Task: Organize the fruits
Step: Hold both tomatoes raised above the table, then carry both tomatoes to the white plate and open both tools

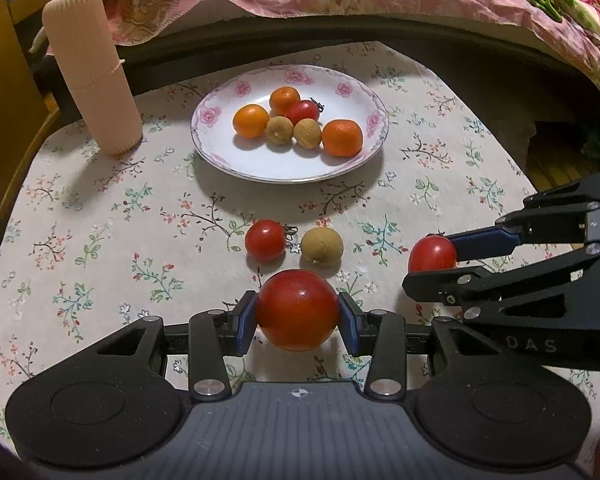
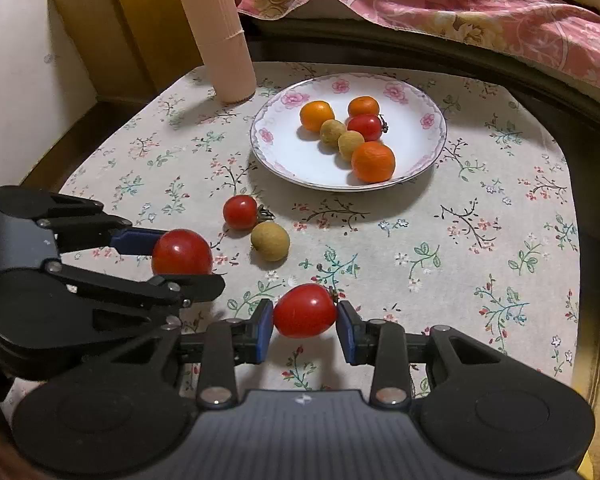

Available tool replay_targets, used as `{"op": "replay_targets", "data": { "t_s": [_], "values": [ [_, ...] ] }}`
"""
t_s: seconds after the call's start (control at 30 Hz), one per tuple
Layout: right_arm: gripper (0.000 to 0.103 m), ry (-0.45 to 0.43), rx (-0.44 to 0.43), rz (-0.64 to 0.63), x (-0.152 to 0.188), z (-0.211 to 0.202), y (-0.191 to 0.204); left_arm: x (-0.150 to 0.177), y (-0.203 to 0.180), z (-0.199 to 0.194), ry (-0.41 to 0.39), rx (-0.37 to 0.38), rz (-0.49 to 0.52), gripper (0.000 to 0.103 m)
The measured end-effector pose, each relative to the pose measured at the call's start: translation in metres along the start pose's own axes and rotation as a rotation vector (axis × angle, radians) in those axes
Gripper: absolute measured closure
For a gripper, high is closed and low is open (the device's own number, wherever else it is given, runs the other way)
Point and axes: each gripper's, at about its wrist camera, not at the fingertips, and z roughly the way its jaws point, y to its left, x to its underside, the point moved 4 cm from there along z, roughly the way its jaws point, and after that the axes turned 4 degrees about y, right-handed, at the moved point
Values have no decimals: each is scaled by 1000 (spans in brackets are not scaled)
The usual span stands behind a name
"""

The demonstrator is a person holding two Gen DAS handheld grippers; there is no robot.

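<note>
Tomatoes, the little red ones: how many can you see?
4: one tomato on the plate, one loose tomato on the tablecloth, one in the left tool, one in the right tool. None seem hidden.

dim, warm light — fisheye-warped edges

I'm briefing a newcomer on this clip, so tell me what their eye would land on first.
Nearest the cameras, the left hand-held gripper clamps a round red tomato, and the right hand-held gripper clamps a smaller tomato. Beyond them, a flowered white plate holds oranges, longans and one tomato. Between plate and grippers, a loose tomato and a longan lie on the floral tablecloth.
</note>
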Motion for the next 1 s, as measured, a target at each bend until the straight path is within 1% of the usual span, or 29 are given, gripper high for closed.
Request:
{"op": "replay_targets", "data": {
  "t_s": [0.33, 0.4, 0.6, 0.83, 1.0],
  "values": [
    [62, -1, -2, 12, -2, 0, -1, -4, 2, -1, -13, 15, -31, 54],
    [62, 1, -6, 16, -3, 1, 0, -6, 1, -2, -18, 0, -24, 54],
    [62, -32, 2, 28, -10, -4, -1, -14, 4, -8, -44, -14, -35, 54],
    [62, -69, 26, 42, -27, -11, -7, -35, 3, -13, -85, -37, -30, 54],
    [62, -109, 61, 38, -46, -18, -16, -57, 4, -12, -118, -33, -34, 54]
  ]
}}
